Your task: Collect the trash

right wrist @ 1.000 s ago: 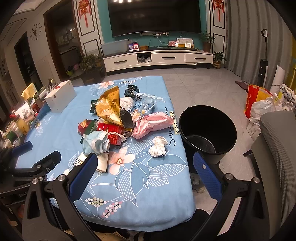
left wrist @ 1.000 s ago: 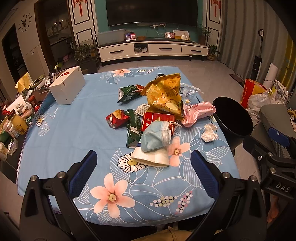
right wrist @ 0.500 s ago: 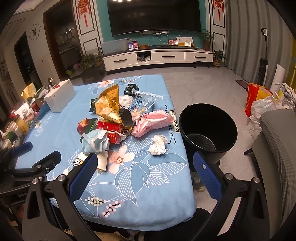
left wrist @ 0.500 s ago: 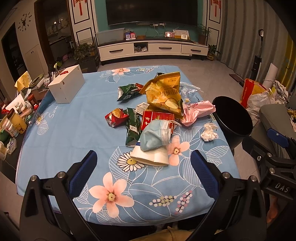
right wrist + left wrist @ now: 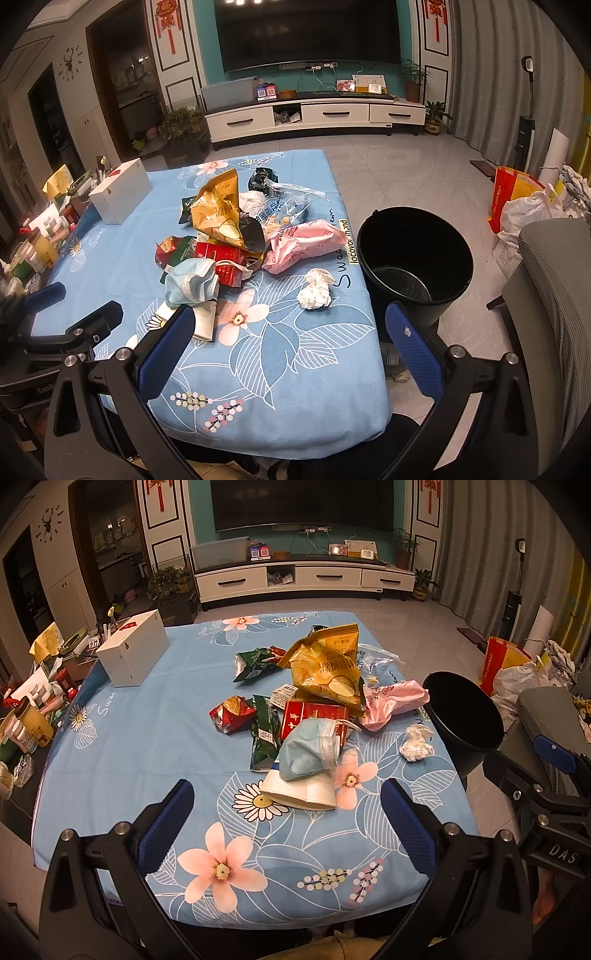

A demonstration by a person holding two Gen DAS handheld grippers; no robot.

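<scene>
A pile of trash lies mid-table: a yellow chip bag point(image 5: 327, 664), a blue face mask point(image 5: 306, 751) on a white paper cup point(image 5: 301, 794), a red box point(image 5: 314, 716), a pink wrapper point(image 5: 395, 699), and a crumpled white tissue point(image 5: 415, 744) apart to the right. A black bin point(image 5: 413, 258) stands on the floor by the table's right edge. My left gripper point(image 5: 286, 827) is open and empty above the near edge, short of the cup. My right gripper point(image 5: 288, 350) is open and empty, nearer than the tissue point(image 5: 314, 290).
A white box point(image 5: 133, 653) stands at the table's far left. Bottles and jars point(image 5: 31, 723) crowd a surface left of the table. A grey chair point(image 5: 554, 295) is at the right. Bags point(image 5: 517, 668) sit on the floor behind the bin.
Both views have shifted very slightly; the grippers stay open and nothing on the table has moved.
</scene>
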